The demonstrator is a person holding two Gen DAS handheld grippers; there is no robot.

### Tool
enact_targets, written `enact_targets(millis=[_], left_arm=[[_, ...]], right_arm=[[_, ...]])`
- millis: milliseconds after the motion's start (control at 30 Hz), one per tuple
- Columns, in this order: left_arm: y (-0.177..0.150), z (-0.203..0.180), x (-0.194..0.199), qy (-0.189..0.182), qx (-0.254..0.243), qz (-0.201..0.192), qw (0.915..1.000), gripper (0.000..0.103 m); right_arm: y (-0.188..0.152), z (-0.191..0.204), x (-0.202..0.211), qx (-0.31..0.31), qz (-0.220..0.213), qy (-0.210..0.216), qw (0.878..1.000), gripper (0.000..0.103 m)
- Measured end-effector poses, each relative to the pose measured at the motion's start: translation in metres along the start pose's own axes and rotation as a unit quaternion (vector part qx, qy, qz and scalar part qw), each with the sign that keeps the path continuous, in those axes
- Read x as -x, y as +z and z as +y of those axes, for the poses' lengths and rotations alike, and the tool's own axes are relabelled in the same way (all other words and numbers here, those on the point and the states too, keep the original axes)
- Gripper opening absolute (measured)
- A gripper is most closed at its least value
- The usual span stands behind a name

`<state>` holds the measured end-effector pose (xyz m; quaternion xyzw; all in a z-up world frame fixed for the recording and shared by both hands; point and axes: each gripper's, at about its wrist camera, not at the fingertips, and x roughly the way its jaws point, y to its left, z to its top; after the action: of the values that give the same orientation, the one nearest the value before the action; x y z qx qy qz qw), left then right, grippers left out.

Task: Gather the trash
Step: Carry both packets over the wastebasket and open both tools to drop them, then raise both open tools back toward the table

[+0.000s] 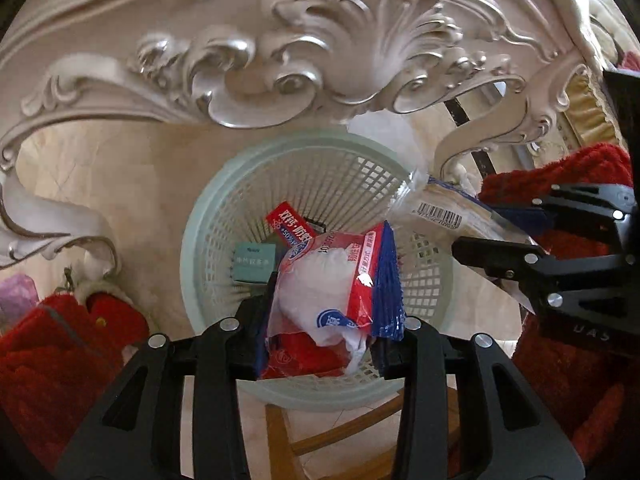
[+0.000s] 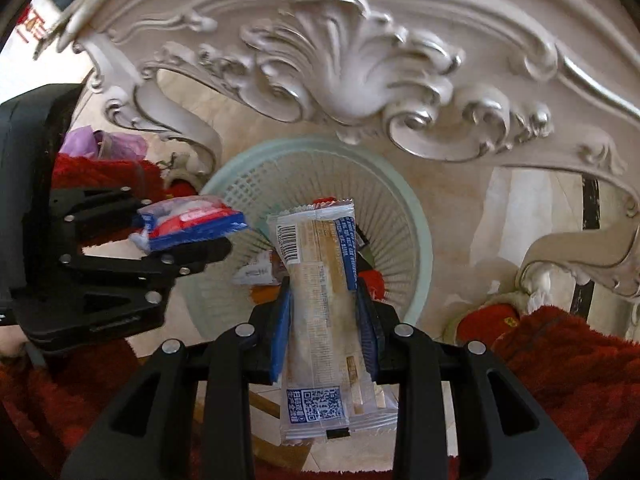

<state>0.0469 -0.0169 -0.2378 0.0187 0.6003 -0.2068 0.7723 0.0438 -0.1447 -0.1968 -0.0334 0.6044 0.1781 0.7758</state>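
My left gripper (image 1: 326, 280) is shut on a red, white and blue wrapper (image 1: 340, 280) and holds it over a pale green lattice waste basket (image 1: 192, 248). The basket holds a red packet (image 1: 286, 220) and a small teal box (image 1: 255, 262). My right gripper (image 2: 322, 292) is shut on a long beige and blue snack wrapper (image 2: 320, 300), also above the basket (image 2: 420, 248). Each gripper shows in the other's view: the right one (image 1: 500, 240) with its wrapper (image 1: 440, 208), the left one (image 2: 200, 236) with its wrapper (image 2: 188, 220).
An ornate white carved table apron (image 1: 280, 60) and curled legs (image 2: 560, 256) arch over the basket. Red fluffy fabric (image 1: 48, 360) lies on both sides (image 2: 560, 360). The floor is beige marble (image 1: 100, 168). A wooden frame (image 1: 340, 432) shows beneath the basket.
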Motion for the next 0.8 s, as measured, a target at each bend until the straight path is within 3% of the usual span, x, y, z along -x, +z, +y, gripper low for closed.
enact_targets(millis=[67,100,133,167,467,533,733,800], left_arm=[[0.0,0.0,-0.006,0.013,0.008,0.01,0.9998,0.062],[0.0,-0.001,-0.009,0.025,0.008,0.015,0.9995,0.088],[0.001,-0.003,-0.01,0.034,0.006,0.015,0.9993,0.095],[0.001,-0.004,-0.01,0.044,0.003,0.011,0.999,0.095],[-0.004,-0.002,-0.01,0.025,0.009,0.015,0.9995,0.096],[-0.005,-0.001,-0.009,0.025,0.01,0.013,0.9995,0.096],[-0.005,-0.003,-0.008,0.023,0.005,0.006,0.9997,0.096],[-0.005,-0.004,-0.005,0.023,0.0,-0.001,0.9997,0.096]], right_arm=[[0.0,-0.007,-0.002,-0.013,0.002,0.014,1.0,0.031],[0.0,-0.009,-0.004,-0.018,0.005,0.013,1.0,0.044],[0.0,-0.01,-0.004,-0.022,0.003,0.004,1.0,0.052],[0.001,-0.012,-0.003,-0.027,-0.001,-0.006,1.0,0.062],[-0.005,-0.035,0.001,-0.081,-0.006,0.003,0.997,0.071],[-0.005,-0.033,0.002,-0.08,-0.009,0.0,0.997,0.079],[-0.006,-0.023,0.002,-0.059,-0.012,-0.016,0.998,0.08],[-0.005,-0.021,0.003,-0.054,-0.016,-0.019,0.998,0.089]])
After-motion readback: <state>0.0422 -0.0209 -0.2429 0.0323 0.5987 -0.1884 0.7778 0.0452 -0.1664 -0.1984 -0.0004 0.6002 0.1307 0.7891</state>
